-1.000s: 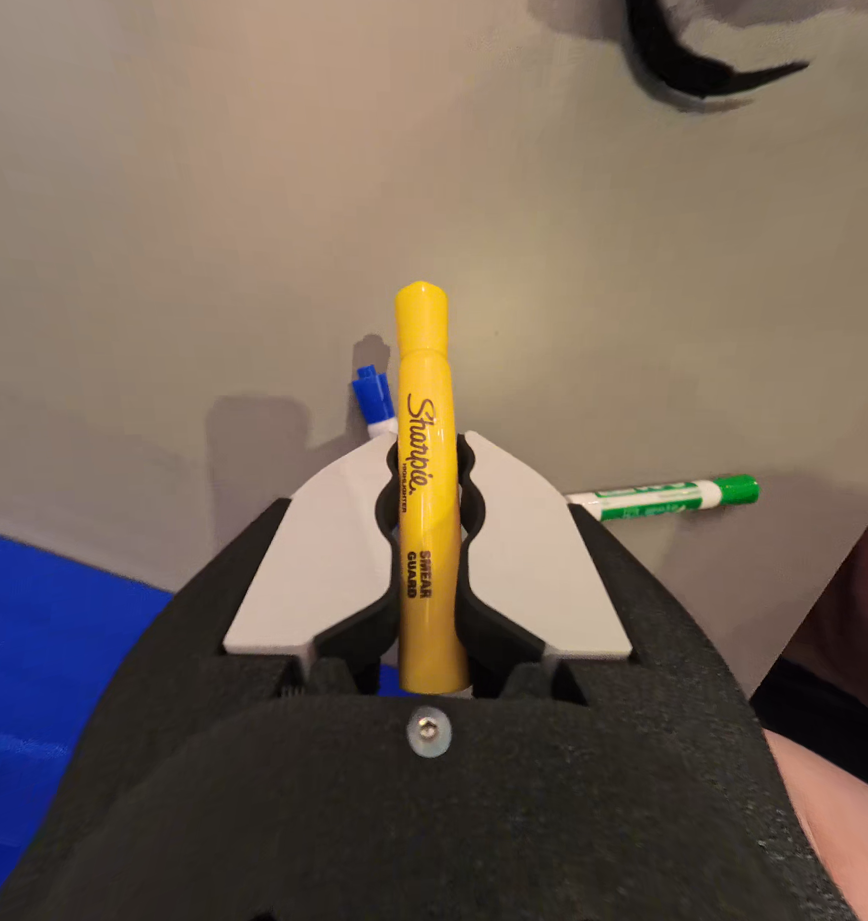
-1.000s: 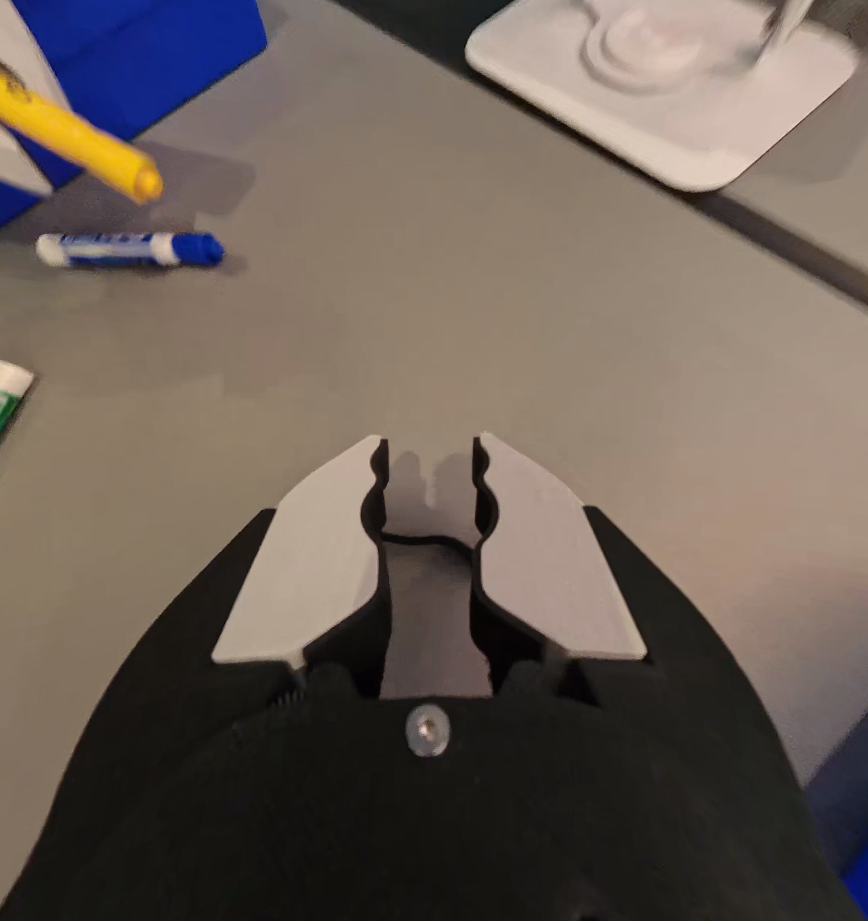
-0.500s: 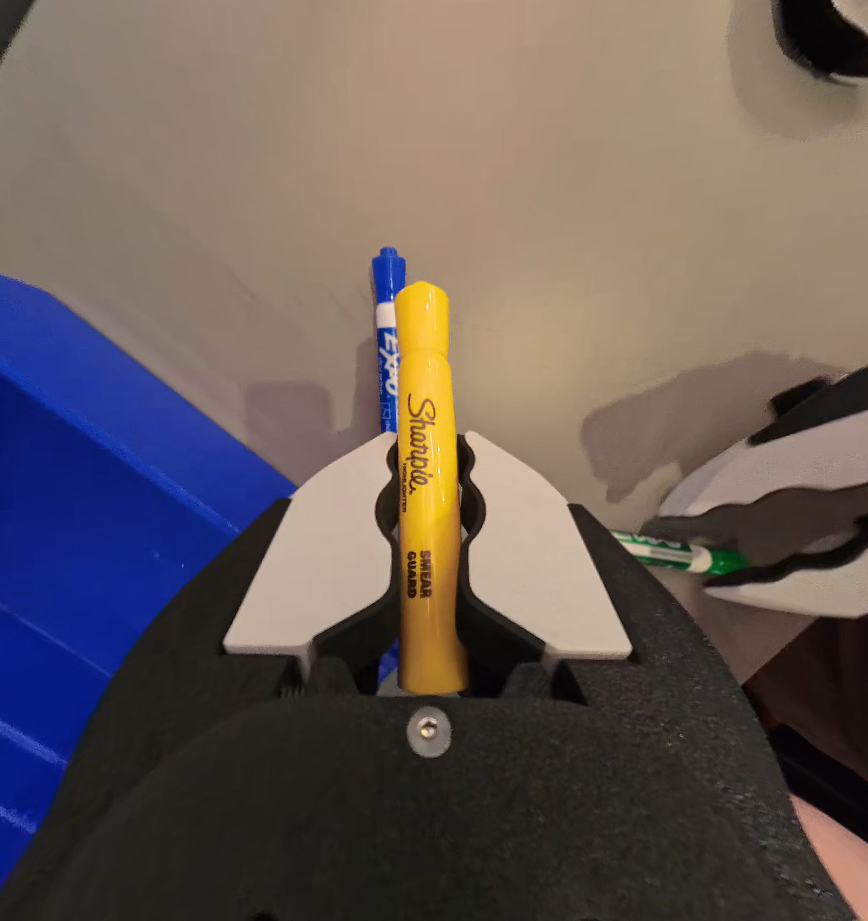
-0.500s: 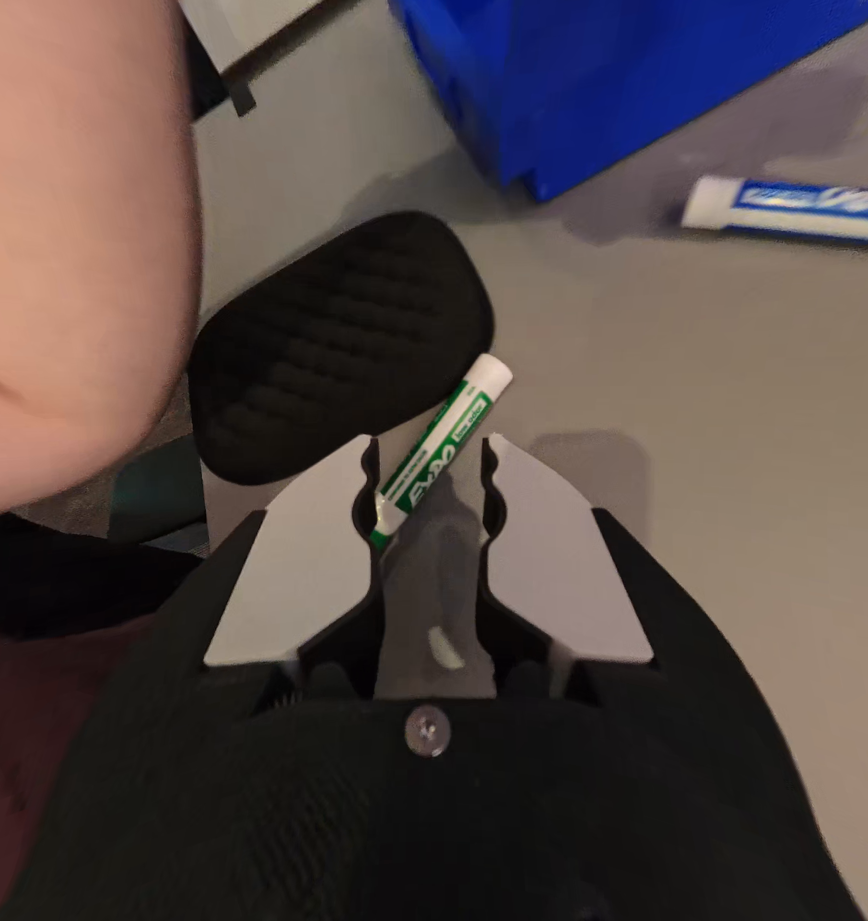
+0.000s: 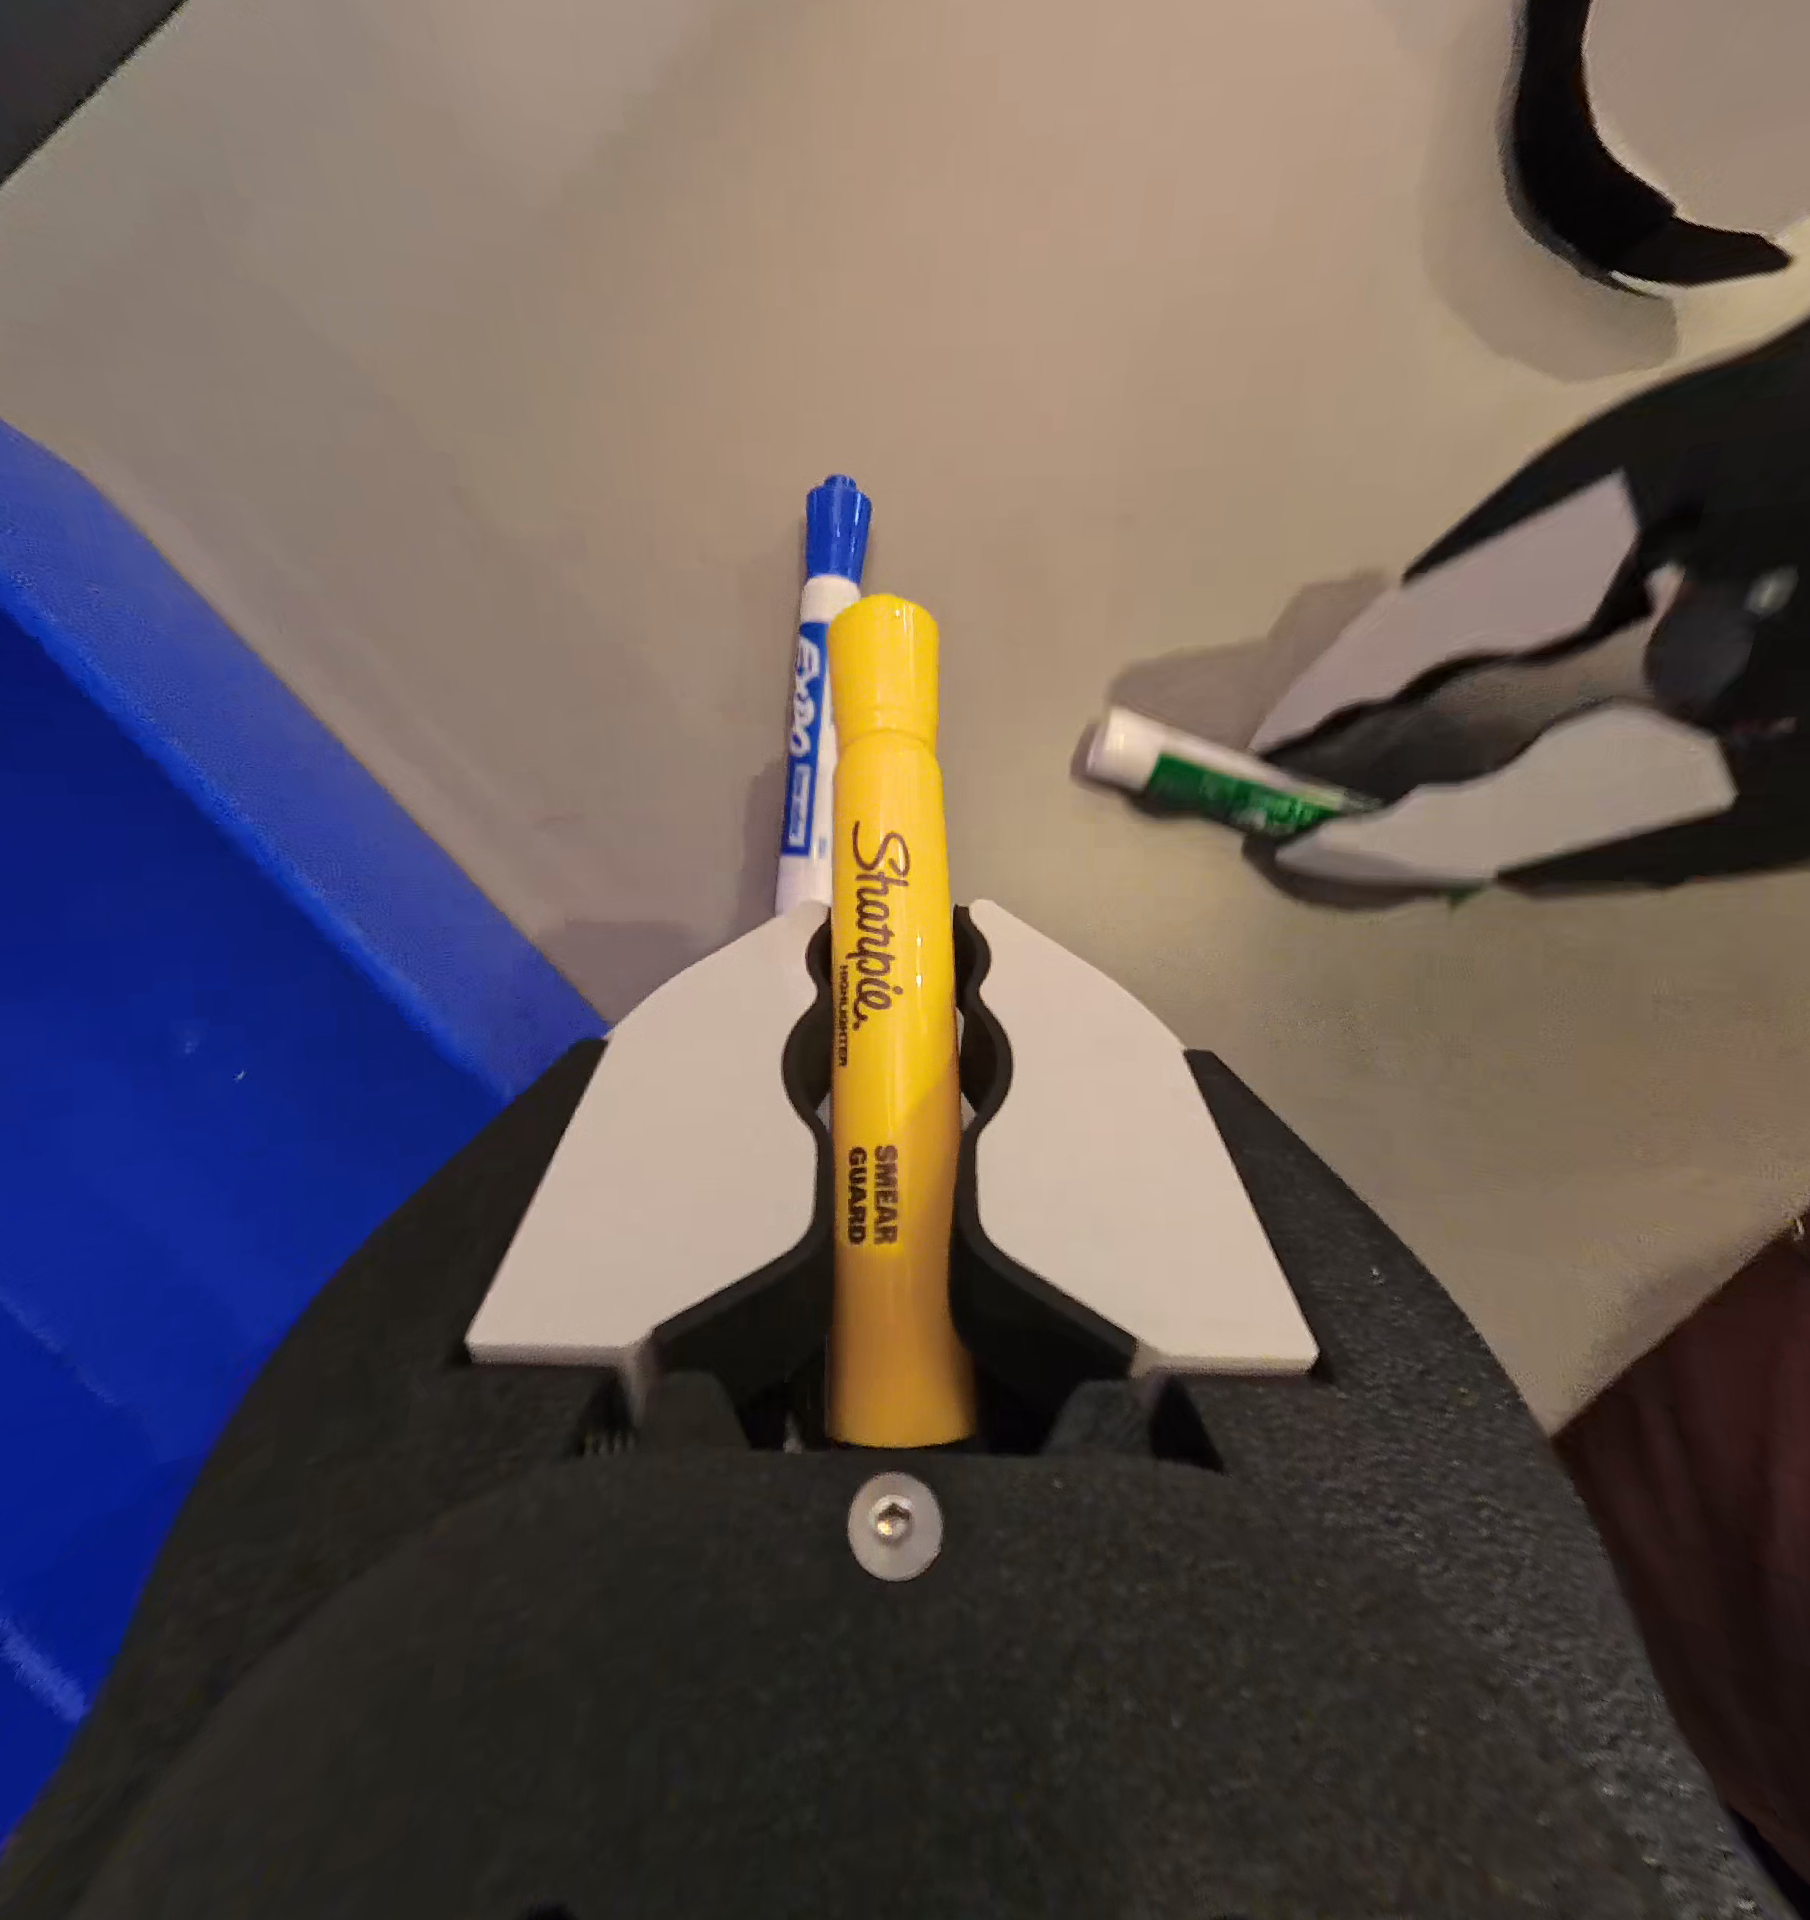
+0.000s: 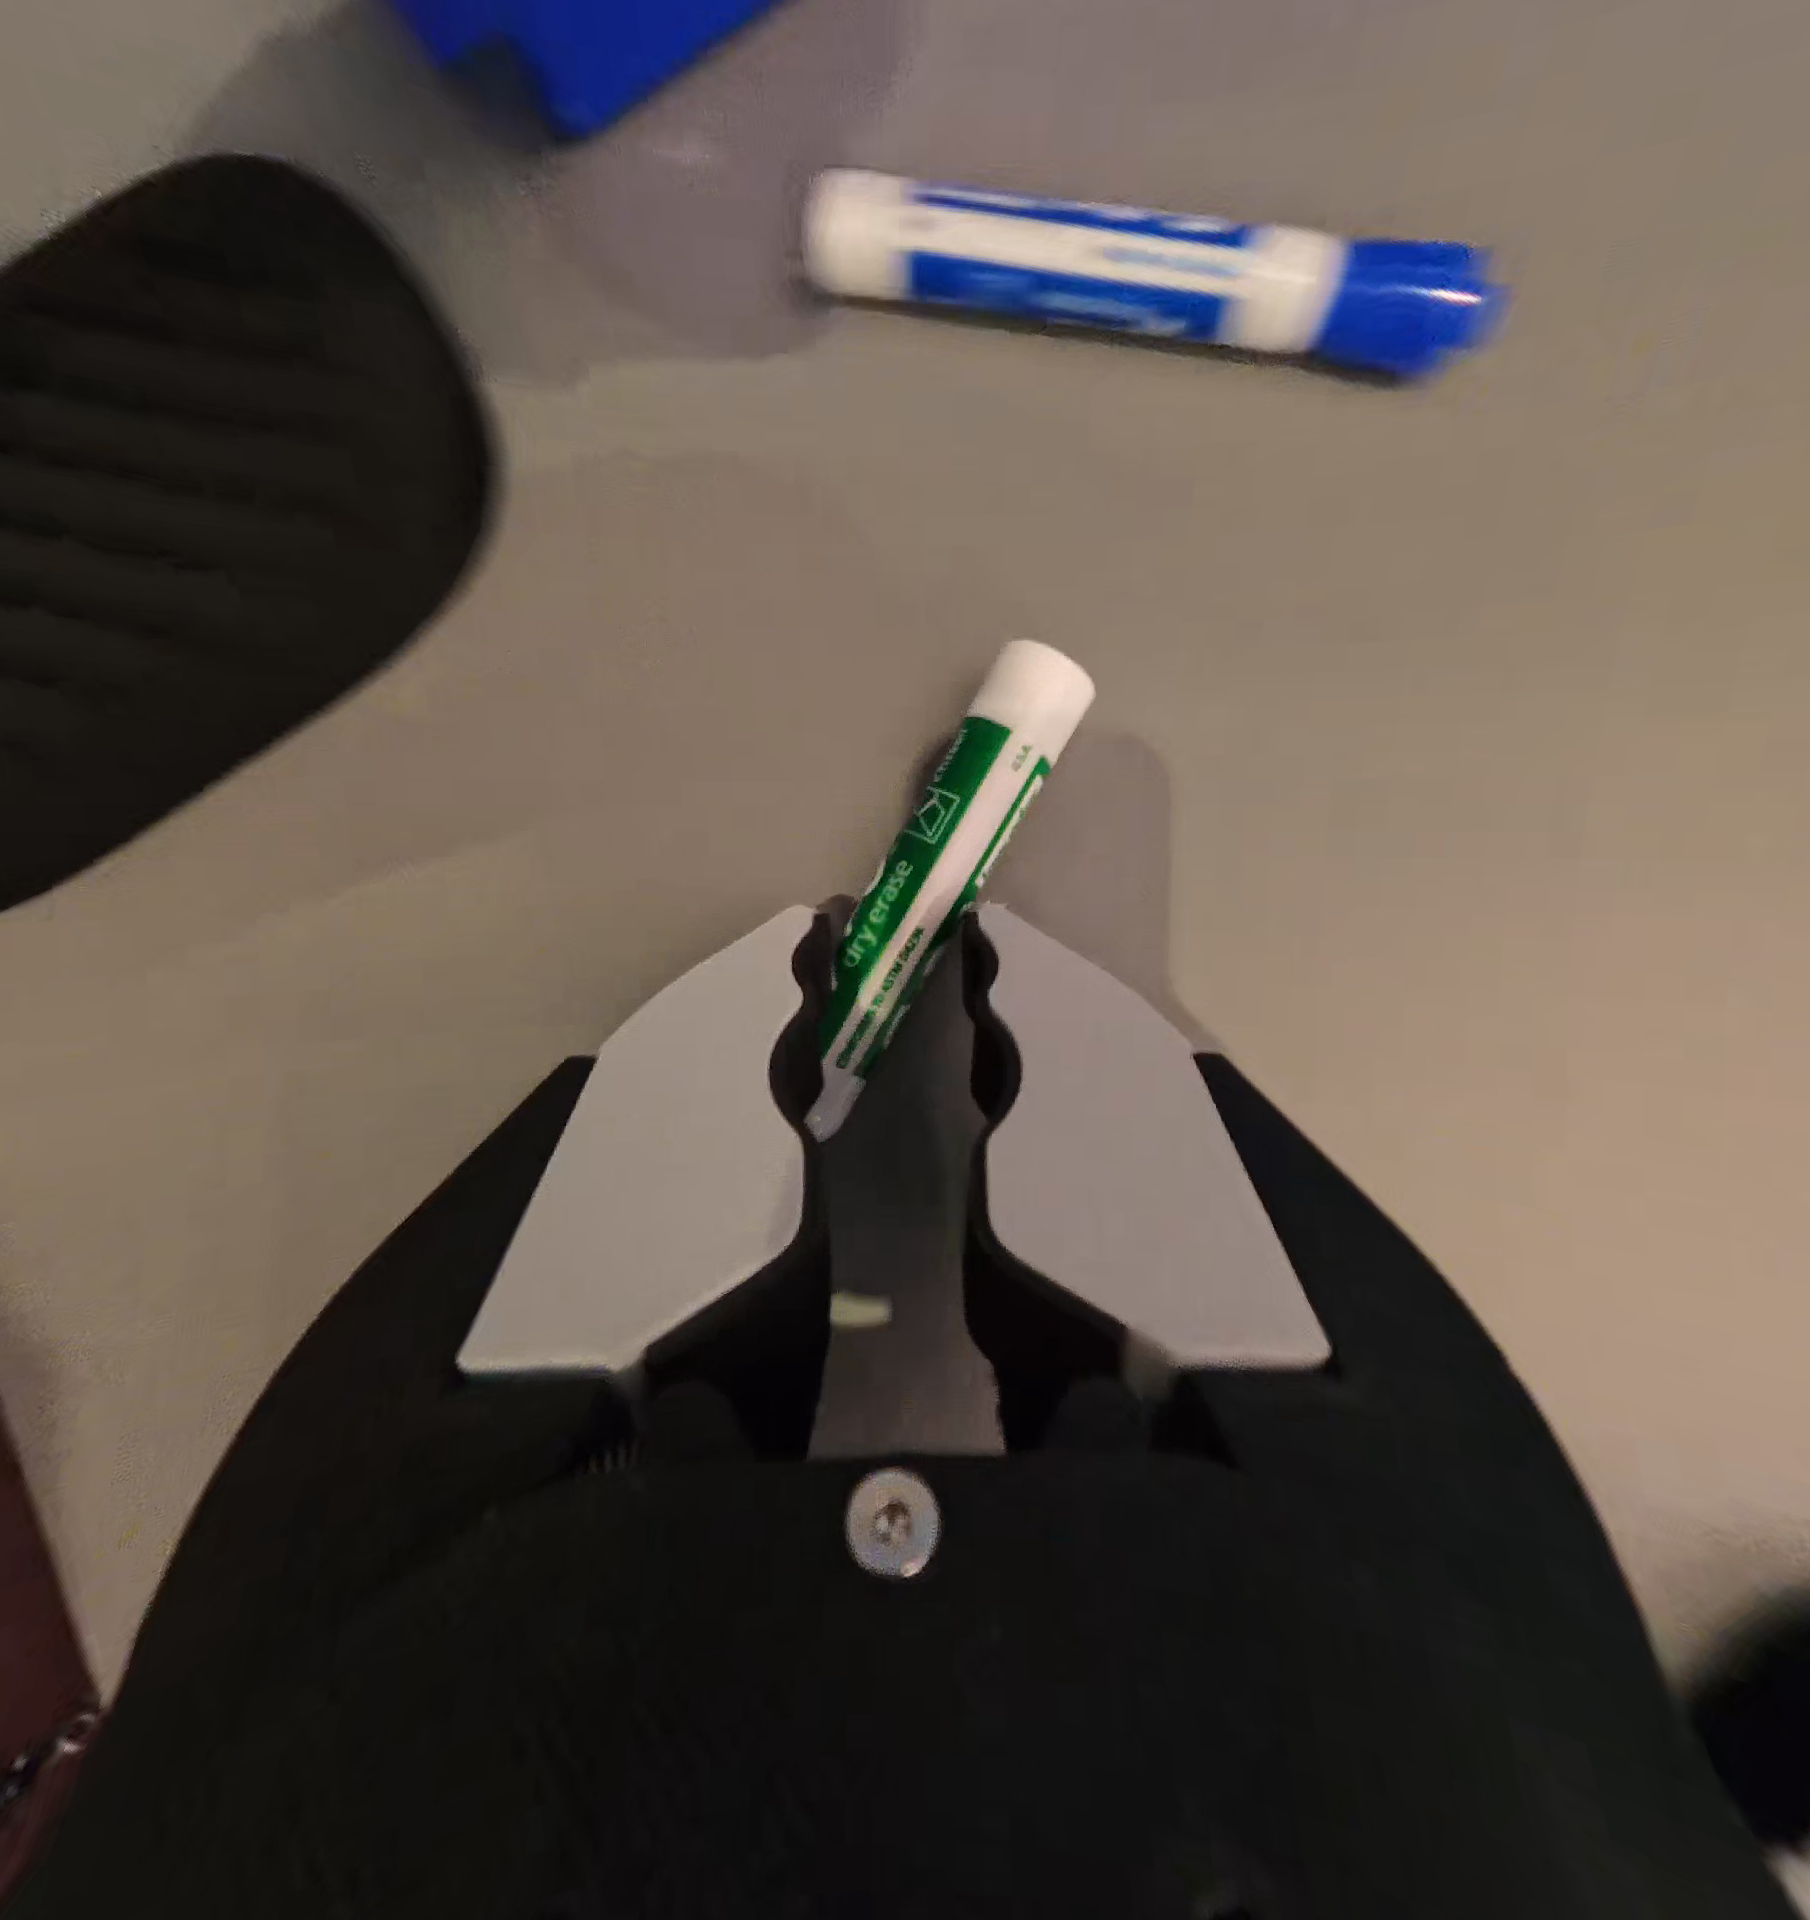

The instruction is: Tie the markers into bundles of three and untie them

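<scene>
My left gripper (image 5: 893, 920) is shut on a yellow highlighter (image 5: 885, 790) that points forward above the grey table. A blue-capped marker (image 5: 823, 675) lies on the table just beyond it, and also shows in the right wrist view (image 6: 1140, 275). My right gripper (image 6: 896, 920) is shut on a green-and-white marker (image 6: 974, 790), which sits slanted between its fingertips with the white end pointing away. In the left wrist view the right gripper (image 5: 1296, 805) holds that green marker (image 5: 1192, 774) low over the table at the right.
A blue bin (image 5: 153, 935) stands close on the left, and its corner shows in the right wrist view (image 6: 589, 52). A black curved strap (image 5: 1607, 208) lies at the far right. The left gripper's black body (image 6: 184, 520) is to the left of my right gripper. The tips of one gripper are about 15 cm away from the tips of the other. The black curved strap (image 5: 1607, 208) is closer to my right gripper, around 15 cm from its tips; the left tips are 25 cm off.
My right gripper swung over to the green marker, and its jaws have narrowed onto it. The left gripper tilted towards the blue marker and bin, still holding the highlighter.
</scene>
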Motion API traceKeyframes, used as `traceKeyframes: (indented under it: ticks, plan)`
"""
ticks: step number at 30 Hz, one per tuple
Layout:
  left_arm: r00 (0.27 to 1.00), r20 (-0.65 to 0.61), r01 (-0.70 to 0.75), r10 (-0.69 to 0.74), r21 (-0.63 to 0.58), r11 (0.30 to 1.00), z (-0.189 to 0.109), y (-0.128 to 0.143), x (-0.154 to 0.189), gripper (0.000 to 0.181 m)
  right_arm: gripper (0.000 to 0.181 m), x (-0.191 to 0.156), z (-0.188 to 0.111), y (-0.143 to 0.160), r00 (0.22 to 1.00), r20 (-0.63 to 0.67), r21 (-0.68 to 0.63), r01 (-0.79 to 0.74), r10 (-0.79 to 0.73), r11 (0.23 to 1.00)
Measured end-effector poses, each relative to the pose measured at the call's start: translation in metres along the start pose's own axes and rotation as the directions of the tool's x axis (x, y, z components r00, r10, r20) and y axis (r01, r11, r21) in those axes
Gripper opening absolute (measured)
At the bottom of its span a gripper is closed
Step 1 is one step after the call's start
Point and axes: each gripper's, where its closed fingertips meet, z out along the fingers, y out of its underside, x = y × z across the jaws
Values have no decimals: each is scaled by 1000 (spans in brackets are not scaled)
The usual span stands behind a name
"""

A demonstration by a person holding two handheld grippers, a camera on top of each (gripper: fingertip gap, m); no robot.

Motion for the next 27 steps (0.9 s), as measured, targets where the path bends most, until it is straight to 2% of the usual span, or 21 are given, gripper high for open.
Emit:
traceKeyframes:
  ticks: [4, 7, 12, 17, 20, 22, 25, 27]
  plan:
    - [1000, 27, 15, -17, 39, 999, 39, -19, 5, 20, 19, 64, -26, 4, 988, -92, 15, -119, 120, 993]
    - [998, 50, 45, -48, 65, 997, 61, -28, 4, 20, 18, 74, -32, 7, 978, -41, 12, -205, 205, 979]
    - [992, 49, 116, -116, 3, 993, 88, -18, -4, 20, 19, 77, -26, 15, 985, -22, -34, -173, 172, 984]
    - [995, 55, 89, -89, -3, 996, 97, -14, -7, 26, 21, 75, -23, 15, 988, 62, -97, -137, 143, 986]
    - [998, 3, 60, -60, -99, 993, 106, 0, 3, 35, 20, 75, -22, 16, 989, 92, -115, -102, 113, 988]
    - [999, -4, 46, -46, -67, 997, 105, -2, 8, 28, 20, 77, -22, 15, 991, 91, -112, -83, 93, 990]
    - [989, -92, 118, -118, -6, 993, 96, -6, 22, 33, 20, 77, -23, 16, 997, 50, -57, -52, 55, 997]
    - [986, -84, 145, -144, 10, 989, 87, -2, 26, 33, 20, 74, -25, 19, 998, 34, -54, -44, 45, 998]
